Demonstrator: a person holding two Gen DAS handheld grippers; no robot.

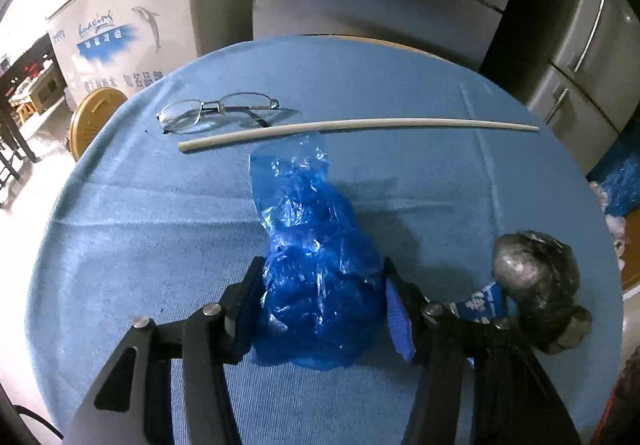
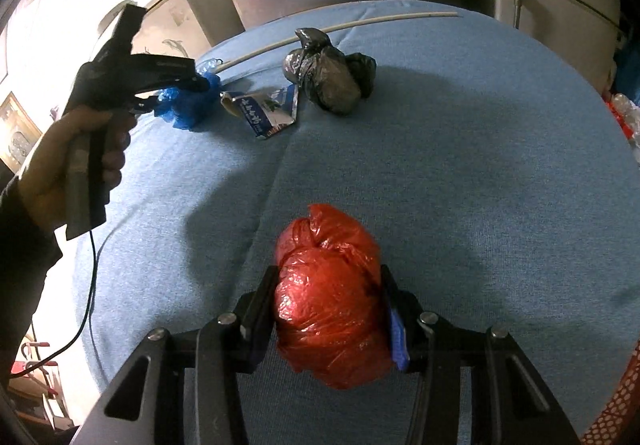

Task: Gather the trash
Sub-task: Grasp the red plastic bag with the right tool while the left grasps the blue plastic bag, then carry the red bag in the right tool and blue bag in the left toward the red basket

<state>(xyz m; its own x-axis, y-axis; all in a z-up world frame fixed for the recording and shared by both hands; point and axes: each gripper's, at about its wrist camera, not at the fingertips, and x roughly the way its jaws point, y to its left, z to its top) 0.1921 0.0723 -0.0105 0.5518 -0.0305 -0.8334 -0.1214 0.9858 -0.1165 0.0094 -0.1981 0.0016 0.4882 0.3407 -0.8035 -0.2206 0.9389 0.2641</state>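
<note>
Two tongs, each pinching trash on the blue surface: my left tongs [image 1: 324, 305] squeeze a crumpled blue plastic bag [image 1: 316, 277], my right tongs [image 2: 330, 309] clamp a red bag [image 2: 332, 297].

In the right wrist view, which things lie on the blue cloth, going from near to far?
Red bag between the right gripper's fingers, then printed wrapper, then black bag, then white stick at the far edge. The blue bag held by the left gripper I leave out: it lies level with the wrapper.
</note>
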